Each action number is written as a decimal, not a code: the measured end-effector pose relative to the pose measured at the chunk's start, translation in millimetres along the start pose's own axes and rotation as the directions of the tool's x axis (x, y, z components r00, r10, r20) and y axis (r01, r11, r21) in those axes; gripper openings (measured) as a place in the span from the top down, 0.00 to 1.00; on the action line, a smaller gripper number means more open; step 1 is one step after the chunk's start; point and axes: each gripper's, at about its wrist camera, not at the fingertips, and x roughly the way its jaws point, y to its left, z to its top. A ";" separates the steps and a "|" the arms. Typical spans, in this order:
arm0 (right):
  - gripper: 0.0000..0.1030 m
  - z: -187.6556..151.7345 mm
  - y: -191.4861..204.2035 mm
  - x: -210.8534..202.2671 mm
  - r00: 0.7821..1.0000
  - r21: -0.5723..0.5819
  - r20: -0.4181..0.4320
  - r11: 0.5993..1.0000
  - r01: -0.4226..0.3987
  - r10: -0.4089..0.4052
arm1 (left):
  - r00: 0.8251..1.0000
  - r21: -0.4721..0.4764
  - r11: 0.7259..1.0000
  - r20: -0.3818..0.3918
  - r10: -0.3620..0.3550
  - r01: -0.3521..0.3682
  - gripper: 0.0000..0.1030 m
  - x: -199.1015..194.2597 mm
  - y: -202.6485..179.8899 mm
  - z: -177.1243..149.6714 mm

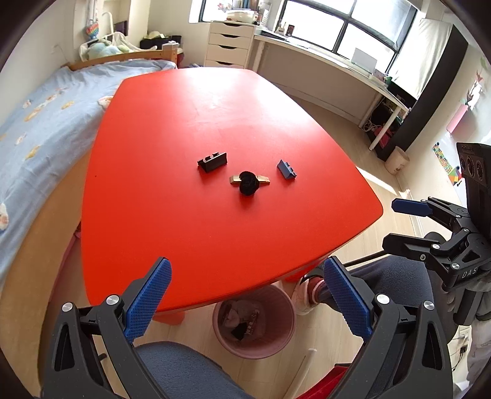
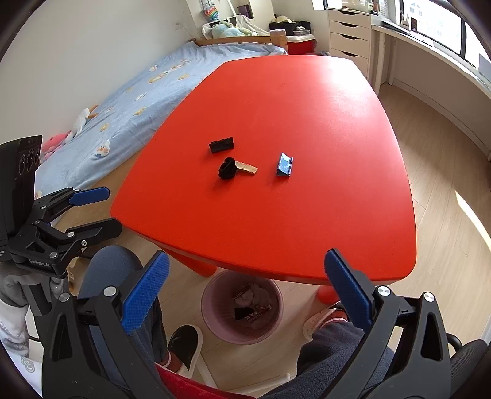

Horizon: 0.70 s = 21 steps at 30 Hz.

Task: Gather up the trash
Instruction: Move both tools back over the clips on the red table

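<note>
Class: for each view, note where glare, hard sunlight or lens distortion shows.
Left wrist view: the windows blow out white, and the red table carries a pale sheen. Right wrist view: a sun patch hits the floor. Both: fisheye bows the table edges, with dark corners.

Left gripper (image 1: 247, 302), right gripper (image 2: 245, 290): black frames, silver screws, blue ribbed fingers (image 1: 147, 302); grey trousers (image 1: 396, 276).

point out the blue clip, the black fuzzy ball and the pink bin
blue clip (image 2: 284, 165), right wrist view, middle of its flat face
black fuzzy ball (image 1: 248, 183), left wrist view, its centre
pink bin (image 2: 208, 296), right wrist view, left rim
</note>
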 end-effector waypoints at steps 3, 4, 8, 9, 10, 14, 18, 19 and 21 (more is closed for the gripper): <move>0.04 18.7 -7.4 9.6 1.000 0.005 0.002 1.000 0.014 -0.014 | 1.000 -0.028 1.000 0.003 0.015 -0.015 0.08 8.0 8.5 18.3; 0.04 25.4 -9.5 13.4 1.000 0.008 0.000 1.000 0.019 -0.019 | 1.000 -0.036 0.999 0.003 0.024 -0.024 0.08 11.3 11.0 24.6; 0.04 49.3 -13.3 30.7 0.999 -0.003 -0.006 0.999 0.042 -0.042 | 0.999 -0.069 0.997 0.003 0.041 -0.040 0.08 26.0 19.7 49.9; 0.04 54.8 -13.9 36.3 0.999 -0.006 -0.011 0.999 0.049 -0.049 | 0.999 -0.077 0.996 0.000 0.047 -0.047 0.08 30.7 22.0 56.4; 0.04 59.3 -14.7 41.4 0.998 -0.008 -0.016 0.998 0.055 -0.055 | 0.999 -0.087 0.995 -0.004 0.053 -0.053 0.08 35.5 23.9 62.2; 0.04 74.1 -19.8 61.1 0.997 -0.007 -0.035 0.997 0.074 -0.074 | 0.997 -0.127 0.989 -0.028 0.077 -0.080 0.08 56.5 32.0 82.0; 0.04 81.6 -29.6 82.1 0.993 0.007 -0.060 0.995 0.098 -0.098 | 0.994 -0.184 0.978 -0.056 0.094 -0.103 0.08 77.1 40.1 95.7; 0.04 82.0 -31.4 87.2 0.993 0.010 -0.067 0.995 0.099 -0.098 | 0.993 -0.200 0.974 -0.063 0.098 -0.109 0.08 81.9 41.7 99.2; 0.04 83.0 -34.9 97.6 0.991 0.013 -0.081 0.994 0.110 -0.109 | 0.992 -0.229 0.966 -0.079 0.100 -0.116 0.08 91.5 43.2 103.8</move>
